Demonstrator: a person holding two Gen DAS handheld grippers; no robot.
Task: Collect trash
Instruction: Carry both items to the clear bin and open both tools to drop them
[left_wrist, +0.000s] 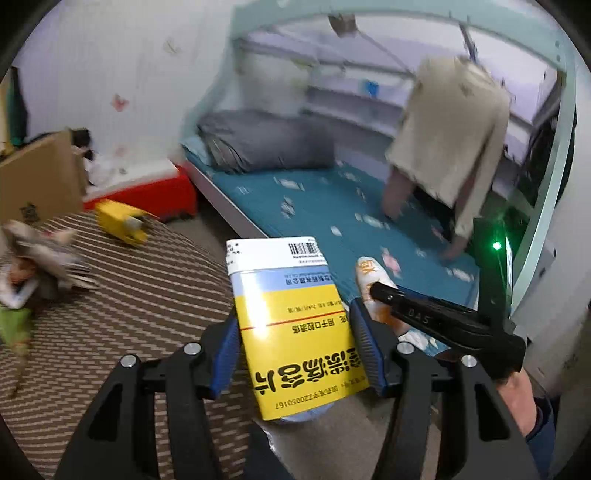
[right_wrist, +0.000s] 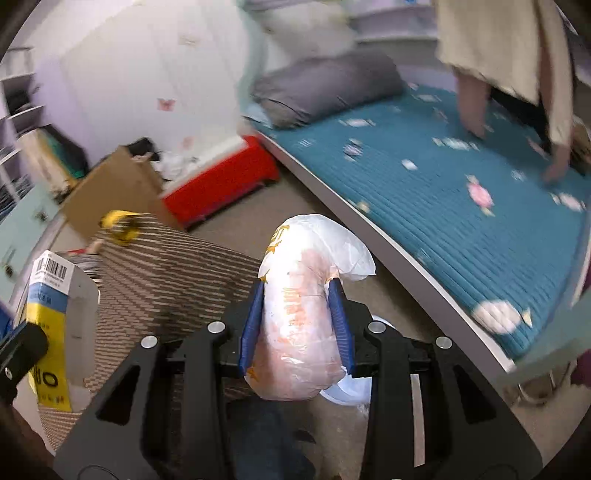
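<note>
My left gripper is shut on a yellow, blue and white cardboard box with a barcode on its top end; the blue pads press both its sides. The same box shows at the left edge of the right wrist view. My right gripper is shut on a crumpled white plastic bag with orange print and reddish stains. That bag and the right gripper's black finger appear just right of the box in the left wrist view. Both are held above a striped rug.
A bed with a teal mattress and grey pillow lies ahead. A person in a beige top leans on it. A red bin, cardboard box, yellow box and loose clutter sit at left.
</note>
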